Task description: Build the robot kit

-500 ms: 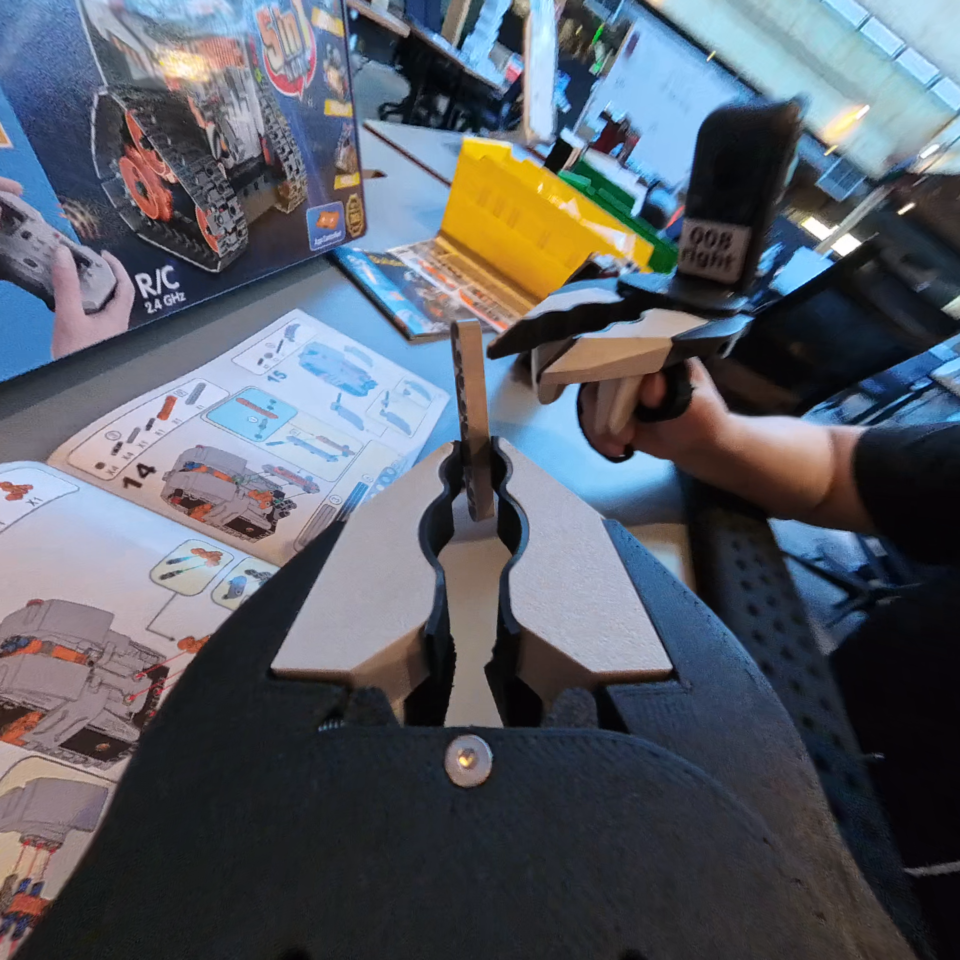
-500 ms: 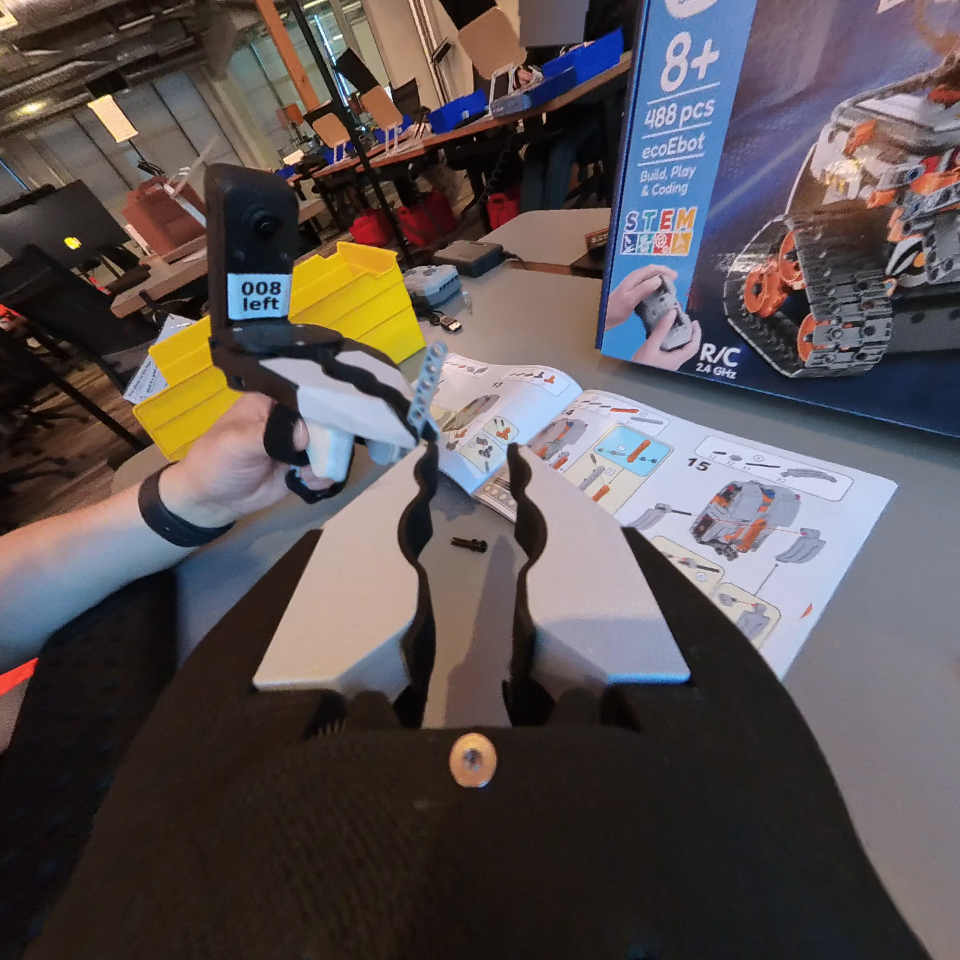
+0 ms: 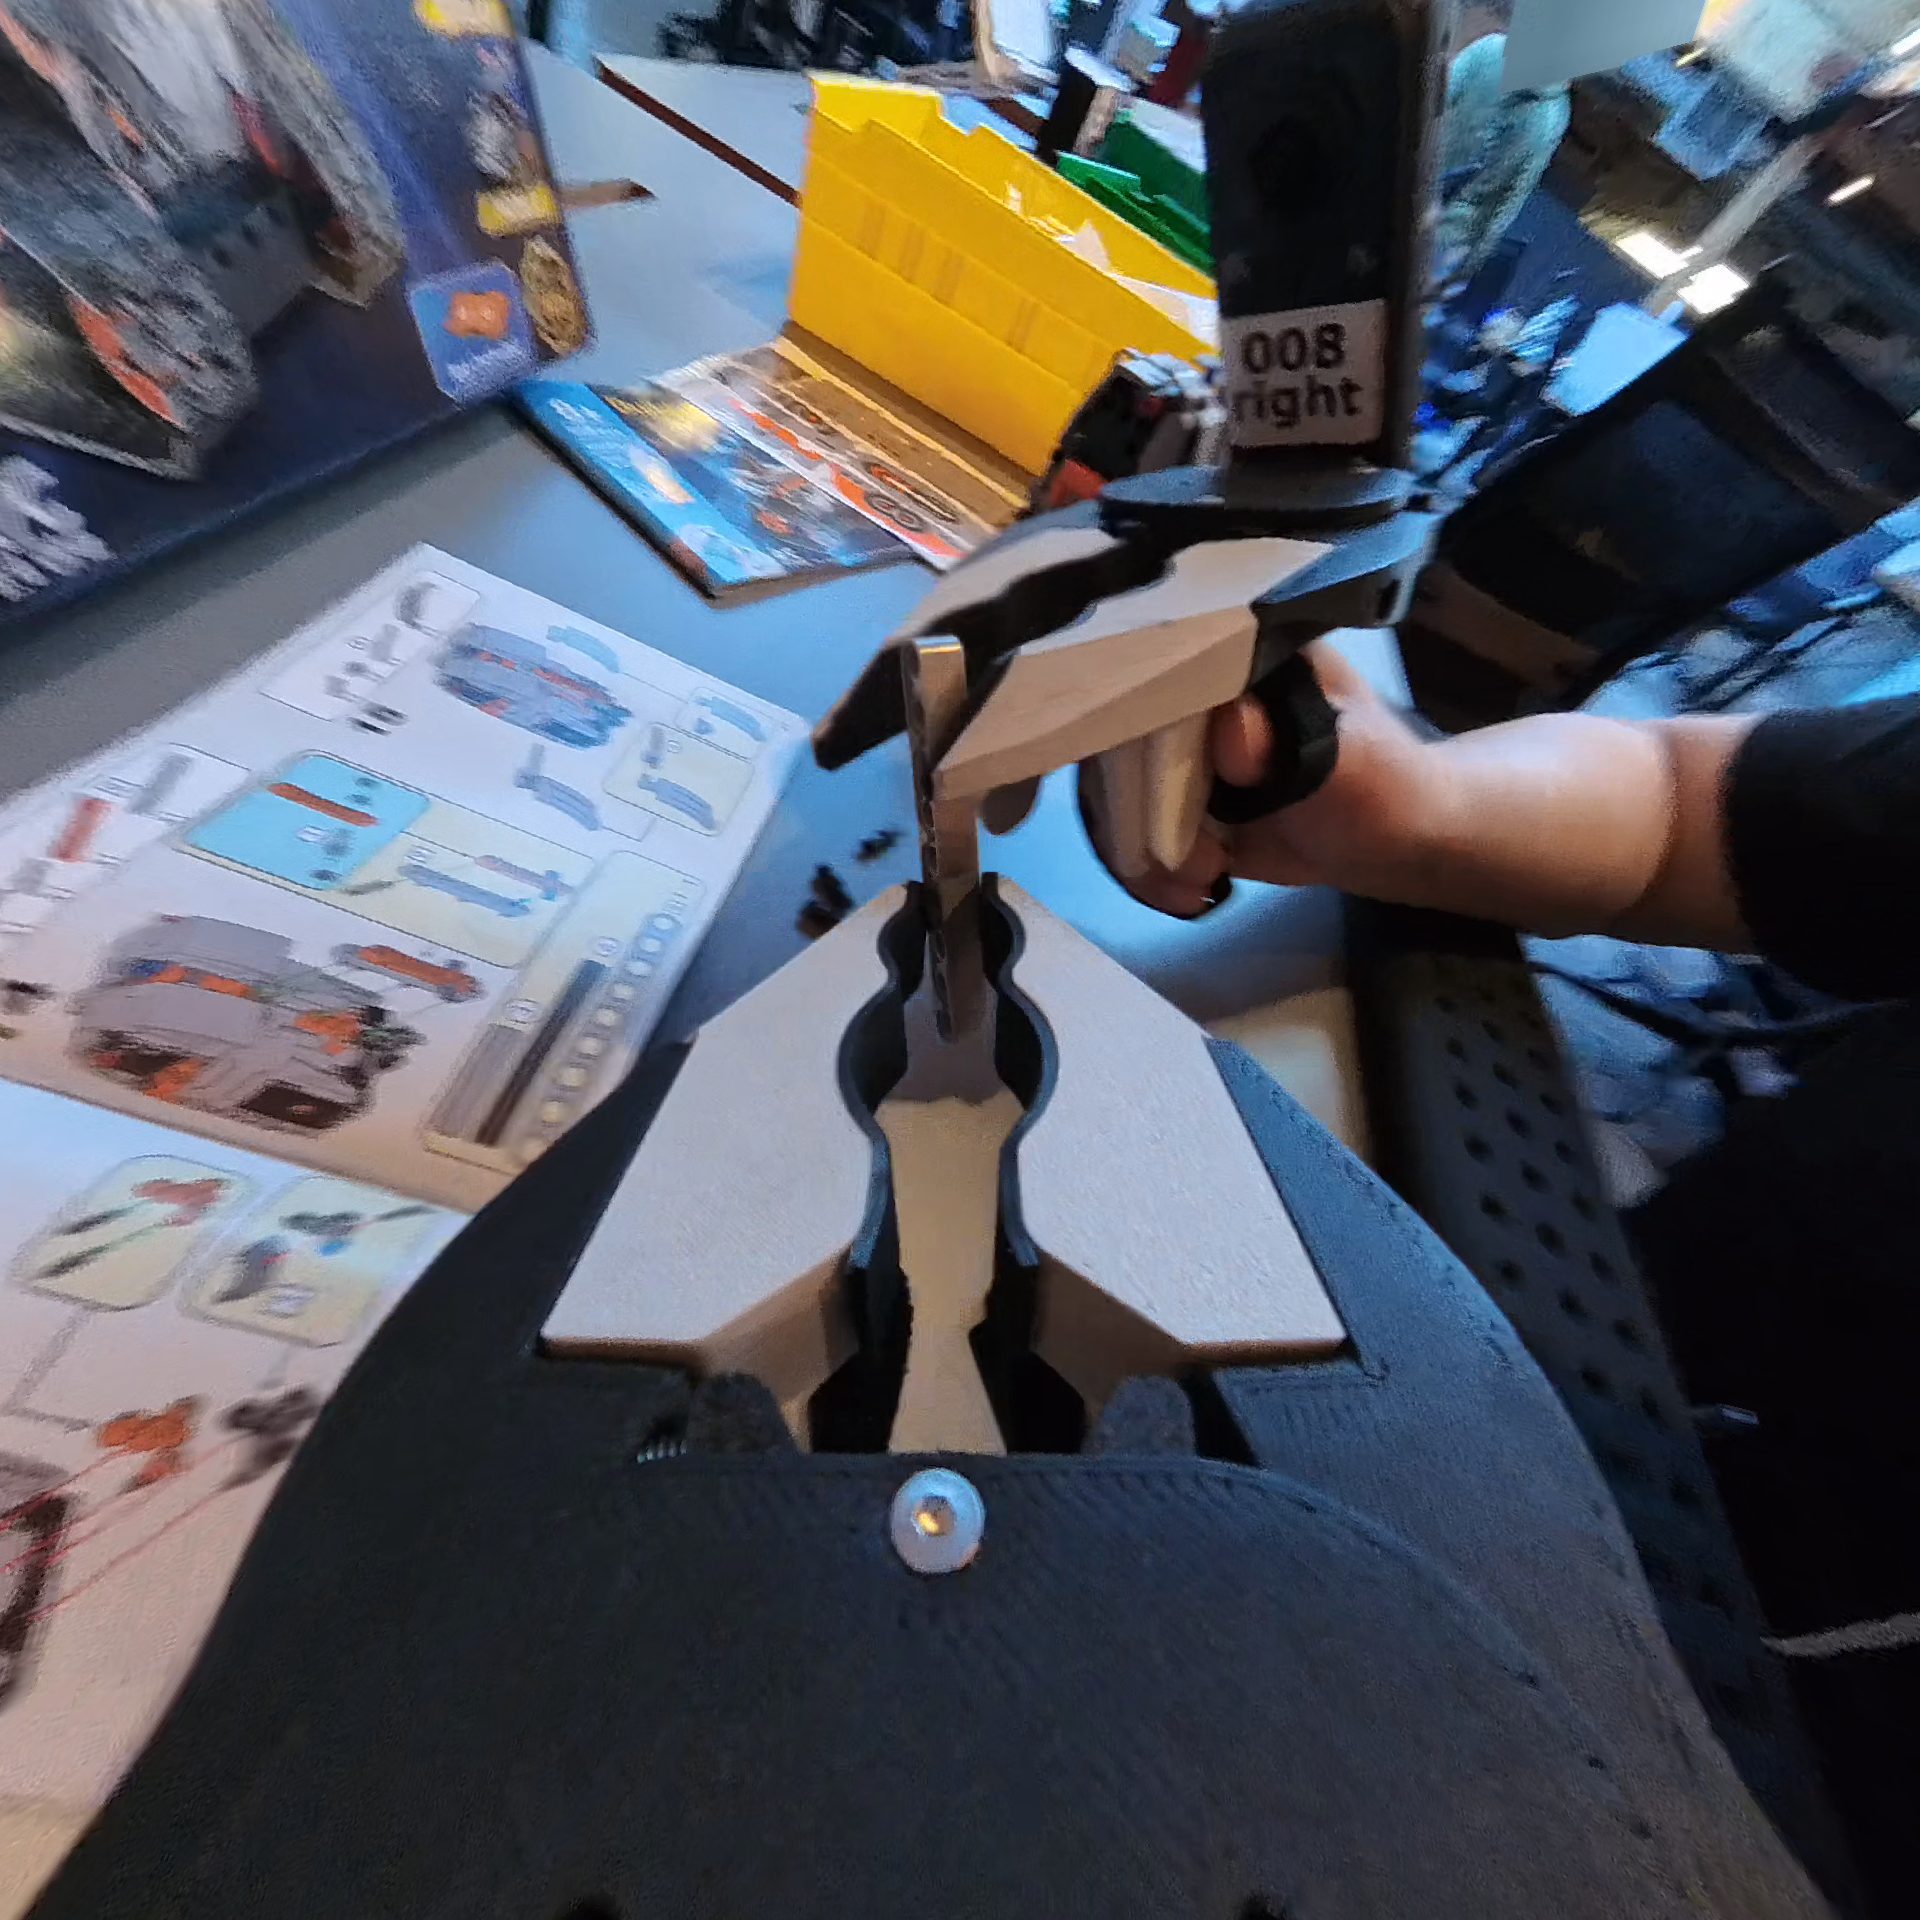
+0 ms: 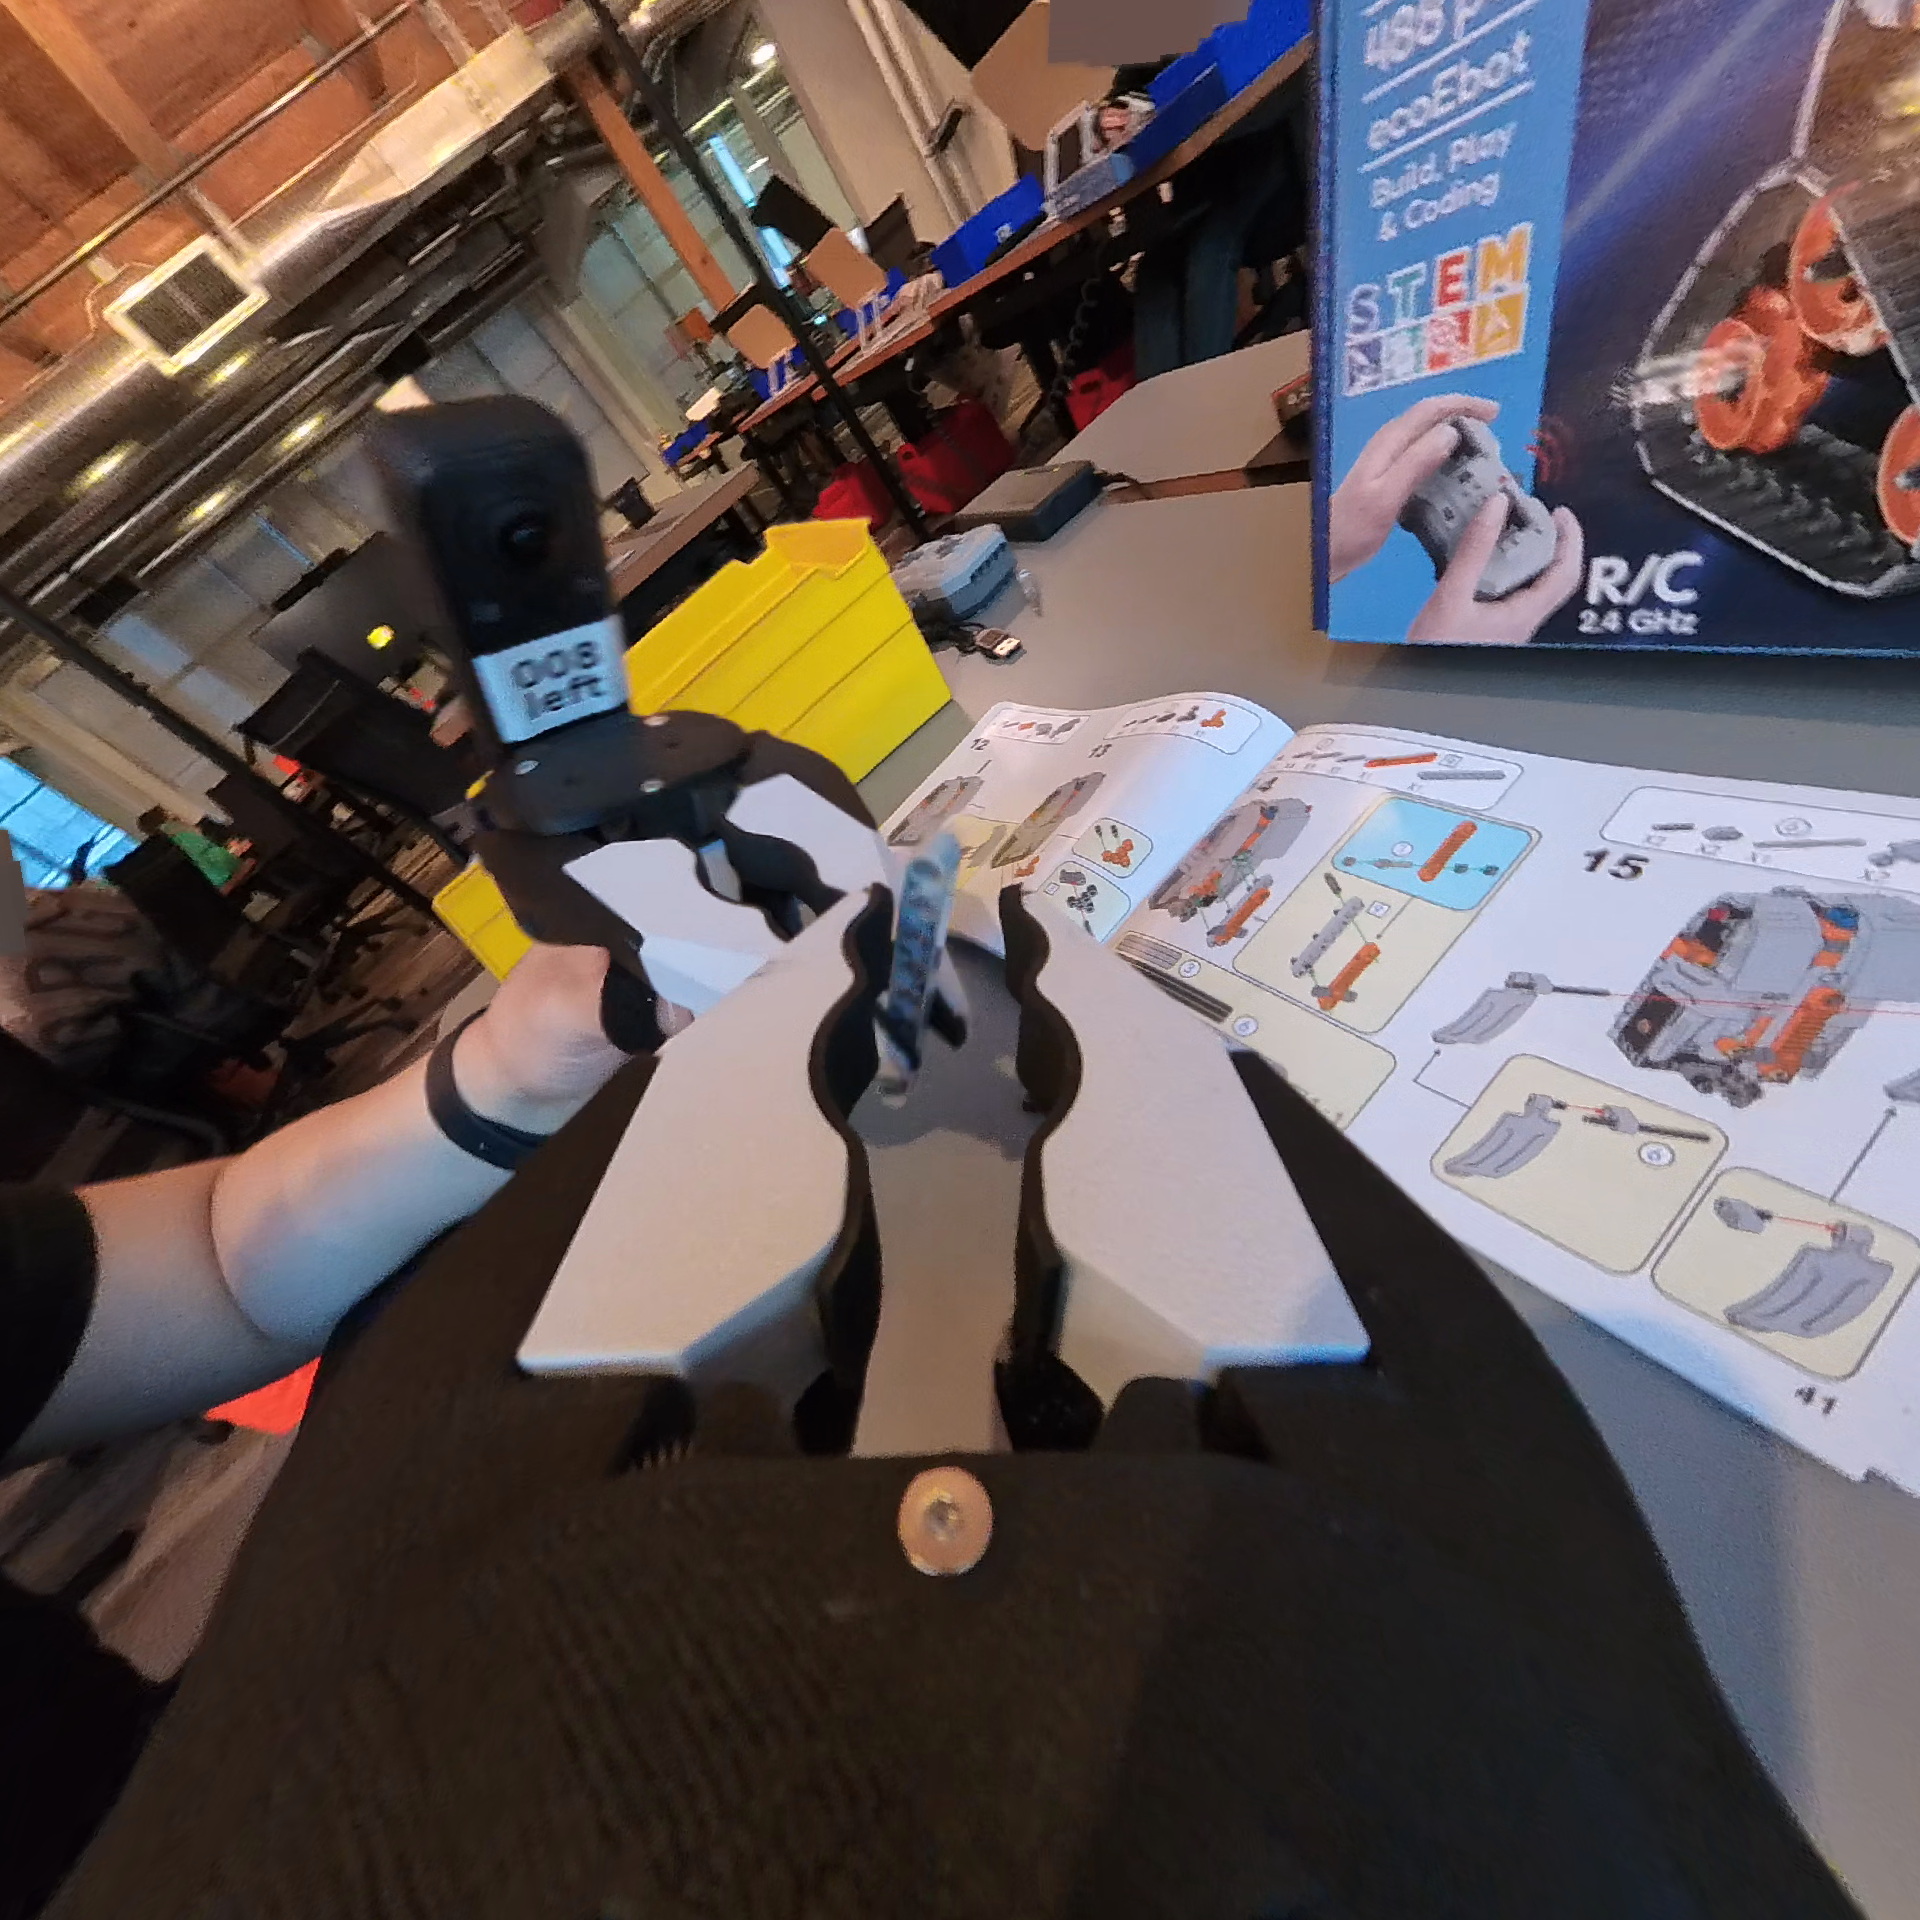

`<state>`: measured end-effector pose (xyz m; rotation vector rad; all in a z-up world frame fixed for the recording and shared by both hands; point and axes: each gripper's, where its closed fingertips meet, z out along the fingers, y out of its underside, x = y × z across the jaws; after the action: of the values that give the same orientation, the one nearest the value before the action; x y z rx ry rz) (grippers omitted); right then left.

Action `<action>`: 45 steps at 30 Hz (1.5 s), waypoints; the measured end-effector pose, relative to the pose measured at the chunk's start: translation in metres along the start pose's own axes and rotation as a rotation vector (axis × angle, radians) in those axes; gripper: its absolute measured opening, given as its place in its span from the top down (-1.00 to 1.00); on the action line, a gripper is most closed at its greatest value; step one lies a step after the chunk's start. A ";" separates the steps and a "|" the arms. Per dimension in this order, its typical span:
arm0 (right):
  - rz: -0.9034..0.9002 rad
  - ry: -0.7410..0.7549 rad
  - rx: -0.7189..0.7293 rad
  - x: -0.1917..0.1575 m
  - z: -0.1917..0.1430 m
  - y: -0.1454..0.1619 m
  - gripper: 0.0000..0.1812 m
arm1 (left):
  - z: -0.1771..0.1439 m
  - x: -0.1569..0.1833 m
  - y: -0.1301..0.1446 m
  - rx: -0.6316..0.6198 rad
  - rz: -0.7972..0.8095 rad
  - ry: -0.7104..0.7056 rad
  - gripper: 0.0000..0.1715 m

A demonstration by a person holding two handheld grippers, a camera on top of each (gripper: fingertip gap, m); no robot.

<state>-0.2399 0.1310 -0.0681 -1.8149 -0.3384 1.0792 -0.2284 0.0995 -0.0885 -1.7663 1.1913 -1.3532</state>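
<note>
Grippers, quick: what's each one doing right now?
Left gripper: shut on the grey beam, holding its lower end upright.
Right gripper: open, its fingers either side of the beam's top end, not clamped.

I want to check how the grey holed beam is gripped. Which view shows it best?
The left wrist view: the grey holed beam stands sharp, its lower end pinched in the left gripper, its top between the right gripper's open fingers. The right wrist view shows it blurred.

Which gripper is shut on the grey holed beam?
The left gripper: its fingertips pinch the beam's lower end. The right gripper has its jaws apart around the beam's top, with gaps showing on both sides.
</note>
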 end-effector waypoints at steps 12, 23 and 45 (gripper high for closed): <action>-0.042 -0.056 -0.050 -0.005 -0.015 -0.006 0.76 | -0.006 0.008 -0.008 0.077 -0.239 0.174 0.93; 0.189 -0.261 -0.088 -0.020 -0.019 -0.006 0.92 | -0.003 0.029 -0.009 0.064 -0.192 0.302 0.68; -0.214 -0.234 -0.028 -0.044 -0.042 -0.032 0.56 | -0.052 0.046 -0.048 0.306 -0.325 0.662 0.96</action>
<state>-0.2243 0.0942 -0.0123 -1.6360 -0.6753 1.1396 -0.2605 0.0806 -0.0130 -1.3636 0.9478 -2.2958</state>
